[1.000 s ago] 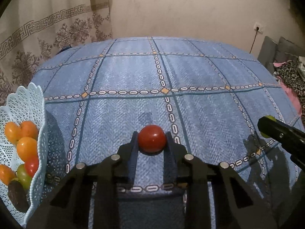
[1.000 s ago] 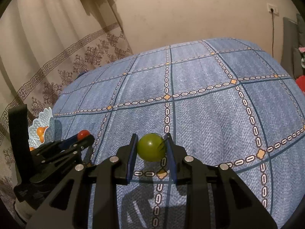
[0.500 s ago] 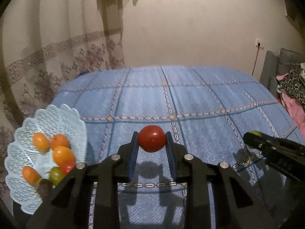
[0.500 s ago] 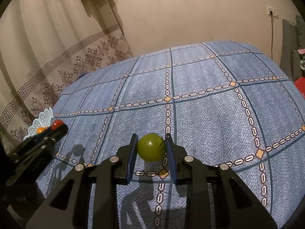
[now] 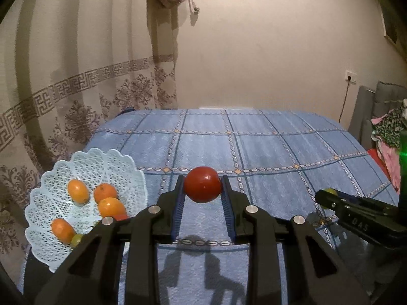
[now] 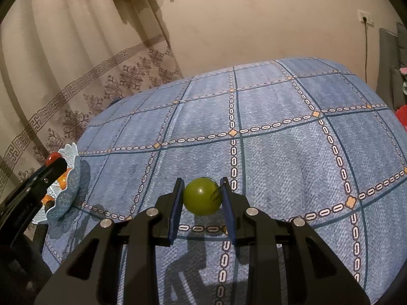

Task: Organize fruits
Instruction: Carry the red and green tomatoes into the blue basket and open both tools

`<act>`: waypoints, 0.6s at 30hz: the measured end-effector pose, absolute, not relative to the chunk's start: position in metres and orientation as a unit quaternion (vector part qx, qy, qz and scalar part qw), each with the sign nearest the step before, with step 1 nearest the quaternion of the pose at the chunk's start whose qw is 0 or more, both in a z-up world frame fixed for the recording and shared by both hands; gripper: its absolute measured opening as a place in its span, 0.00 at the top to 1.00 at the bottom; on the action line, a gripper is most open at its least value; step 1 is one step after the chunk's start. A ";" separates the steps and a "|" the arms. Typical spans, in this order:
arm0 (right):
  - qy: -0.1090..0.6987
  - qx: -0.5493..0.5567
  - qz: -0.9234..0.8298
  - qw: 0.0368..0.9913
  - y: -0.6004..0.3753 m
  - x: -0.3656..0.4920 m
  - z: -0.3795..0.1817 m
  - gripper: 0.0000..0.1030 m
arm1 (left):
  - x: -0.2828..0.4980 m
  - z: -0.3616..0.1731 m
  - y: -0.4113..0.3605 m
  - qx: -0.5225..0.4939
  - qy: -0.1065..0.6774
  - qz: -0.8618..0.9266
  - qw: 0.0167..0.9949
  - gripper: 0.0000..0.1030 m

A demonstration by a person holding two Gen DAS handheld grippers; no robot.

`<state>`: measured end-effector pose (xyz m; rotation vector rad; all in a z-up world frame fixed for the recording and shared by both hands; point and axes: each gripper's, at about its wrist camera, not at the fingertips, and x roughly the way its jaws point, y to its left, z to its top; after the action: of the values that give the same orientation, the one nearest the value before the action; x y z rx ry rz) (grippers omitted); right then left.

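While I am holding both above the bedspread [image 6: 279, 152]:
Left gripper [image 5: 202, 190]: clamping red tomato [image 5: 202, 187].
Right gripper [image 6: 202, 195]: clamping green tomato [image 6: 202, 195].

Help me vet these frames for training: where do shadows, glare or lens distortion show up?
Left wrist view: the left gripper throws a sharp shadow on the blue checked bedspread; a green flare sits at the right edge. Right wrist view: fisheye bulges the bedspread's grid; a small highlight marks the green tomato; both views darken at the corners.

Blue patterned bedspread [image 6: 279, 152] carries only a white lattice basket [image 5: 122, 167] at its edge.
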<state>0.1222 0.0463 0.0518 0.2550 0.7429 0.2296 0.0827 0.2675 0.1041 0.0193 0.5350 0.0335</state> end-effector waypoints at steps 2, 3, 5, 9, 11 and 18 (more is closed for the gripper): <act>0.360 0.128 0.115 0.917 0.048 0.121 0.053 0.72 | 0.081 0.106 0.270 0.009 0.260 0.020 0.965 0.72; 0.359 0.130 0.117 0.917 0.048 0.120 0.054 0.72 | 0.081 0.107 0.272 0.007 0.259 0.022 0.966 0.72; 0.357 0.132 0.121 0.917 0.049 0.118 0.057 0.72 | 0.080 0.109 0.276 0.003 0.257 0.024 0.966 0.72; 0.352 0.134 0.128 0.917 0.053 0.113 0.062 0.72 | 0.076 0.113 0.281 -0.002 0.251 0.028 0.968 0.72; 0.351 0.134 0.131 0.917 0.055 0.111 0.063 0.72 | 0.073 0.114 0.283 -0.003 0.247 0.034 0.969 0.72; 0.352 0.133 0.139 0.916 0.064 0.104 0.064 0.72 | 0.065 0.119 0.296 -0.010 0.237 0.048 0.970 0.72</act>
<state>0.1041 0.0636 0.0645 0.2741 0.7241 0.2868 0.0652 0.2957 0.1189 -0.0210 0.4788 0.0962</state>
